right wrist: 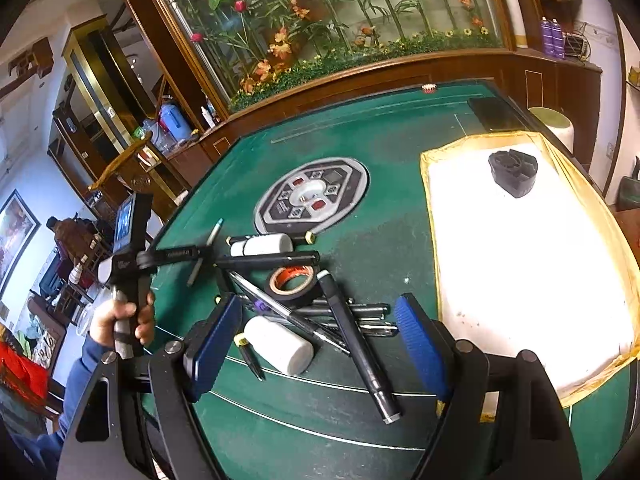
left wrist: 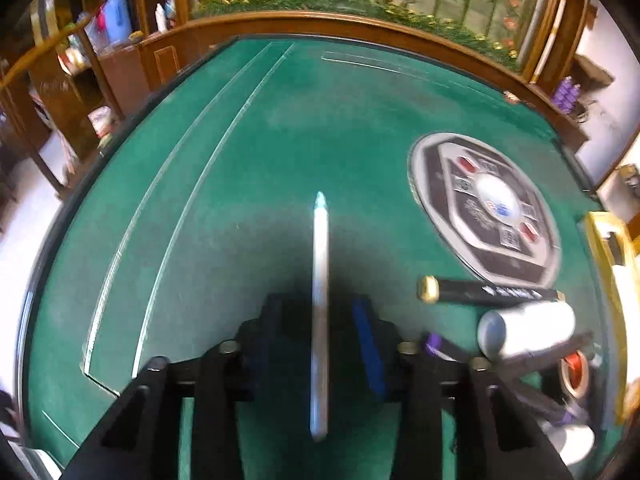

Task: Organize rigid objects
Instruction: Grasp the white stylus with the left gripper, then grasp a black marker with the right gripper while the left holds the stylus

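A silver pen (left wrist: 320,312) lies between the fingers of my left gripper (left wrist: 322,316), whose jaws stand apart around it over the green table. The same pen shows in the right wrist view (right wrist: 205,251) at the left gripper's tip. My right gripper (right wrist: 316,344) is open and empty, above a pile of pens and markers (right wrist: 352,320), a white cylinder (right wrist: 280,346) and a roll of black tape (right wrist: 292,280). Another white cylinder (right wrist: 262,245) lies further back, and also shows in the left wrist view (left wrist: 528,330).
A white cloth with yellow edging (right wrist: 520,264) covers the table's right side, with a black holder (right wrist: 514,172) on it. A round control panel (right wrist: 312,196) sits in the table's centre. Wooden shelves and a flower display stand behind the table.
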A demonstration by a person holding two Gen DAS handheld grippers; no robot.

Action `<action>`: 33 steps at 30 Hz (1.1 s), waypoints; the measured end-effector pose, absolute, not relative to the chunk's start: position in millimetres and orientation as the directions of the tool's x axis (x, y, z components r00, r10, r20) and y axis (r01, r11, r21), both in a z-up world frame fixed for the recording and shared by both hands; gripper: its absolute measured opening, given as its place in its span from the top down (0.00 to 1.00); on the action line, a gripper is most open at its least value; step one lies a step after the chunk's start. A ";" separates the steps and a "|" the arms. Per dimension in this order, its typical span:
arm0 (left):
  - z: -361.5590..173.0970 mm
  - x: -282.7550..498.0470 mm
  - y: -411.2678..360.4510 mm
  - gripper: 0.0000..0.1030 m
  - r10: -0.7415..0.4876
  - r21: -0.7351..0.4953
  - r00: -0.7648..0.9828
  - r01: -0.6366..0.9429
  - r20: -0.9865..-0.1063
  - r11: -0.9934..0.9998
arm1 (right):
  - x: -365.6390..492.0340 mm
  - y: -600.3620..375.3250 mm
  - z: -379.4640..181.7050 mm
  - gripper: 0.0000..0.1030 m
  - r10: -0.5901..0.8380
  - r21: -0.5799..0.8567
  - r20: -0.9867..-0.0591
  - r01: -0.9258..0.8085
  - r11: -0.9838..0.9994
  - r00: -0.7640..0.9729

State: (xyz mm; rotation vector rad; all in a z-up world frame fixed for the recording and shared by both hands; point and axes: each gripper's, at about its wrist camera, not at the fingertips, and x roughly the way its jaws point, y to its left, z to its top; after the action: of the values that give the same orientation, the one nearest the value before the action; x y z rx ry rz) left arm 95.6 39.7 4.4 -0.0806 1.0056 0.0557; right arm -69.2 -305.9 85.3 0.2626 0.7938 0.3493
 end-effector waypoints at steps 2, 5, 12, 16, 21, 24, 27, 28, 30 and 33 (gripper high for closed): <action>4.1 97.9 37.0 0.85 0.031 -0.013 0.543 -0.077 -0.839 0.997 | -66.2 -305.2 79.2 0.24 0.404 0.355 -0.663 -0.210 0.911 0.630; 4.5 92.9 41.0 0.93 0.039 -0.011 0.549 -0.087 -0.835 0.996 | -63.8 -297.7 65.2 0.38 0.377 0.301 -0.715 -0.227 0.926 0.589; 5.3 86.0 46.7 0.93 0.018 -0.032 0.560 -0.080 -0.829 0.996 | -48.8 -275.5 39.7 0.60 0.278 0.153 -0.816 -0.274 0.949 0.507; 6.6 82.1 48.4 0.93 0.021 -0.024 0.567 -0.072 -0.823 0.997 | -37.6 -270.3 23.9 0.82 0.237 0.114 -0.854 -0.277 0.954 0.464; 8.6 79.3 52.7 0.93 0.008 -0.052 0.571 -0.089 -0.821 0.995 | -40.2 -268.6 22.9 0.86 0.239 0.120 -0.844 -0.265 0.957 0.479; 14.2 75.5 58.4 0.93 -0.039 -0.112 0.589 -0.089 -0.807 0.990 | -45.6 -271.9 29.1 0.86 0.266 0.157 -0.823 -0.249 0.956 0.501; 22.2 70.1 60.8 0.93 -0.086 -0.167 0.617 -0.074 -0.782 0.983 | -52.2 -277.6 36.6 0.86 0.303 0.207 -0.793 -0.234 0.950 0.529; 23.1 69.4 60.4 0.93 -0.098 -0.178 0.620 -0.069 -0.779 0.982 | -54.1 -278.4 38.1 0.86 0.316 0.222 -0.786 -0.236 0.946 0.530; 24.5 67.7 58.9 0.93 -0.123 -0.200 0.621 -0.055 -0.774 0.978 | -56.5 -277.0 39.6 0.86 0.330 0.237 -0.781 -0.237 0.942 0.531; 25.2 63.9 57.3 0.93 -0.139 -0.217 0.621 -0.052 -0.771 0.975 | -58.3 -272.8 39.8 0.86 0.349 0.254 -0.777 -0.246 0.935 0.524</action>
State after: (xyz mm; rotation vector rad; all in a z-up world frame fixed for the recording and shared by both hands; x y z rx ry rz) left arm 63.9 57.3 25.2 -0.2278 0.9016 -0.0506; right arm -58.3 -272.8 39.8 0.1179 0.9549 0.3569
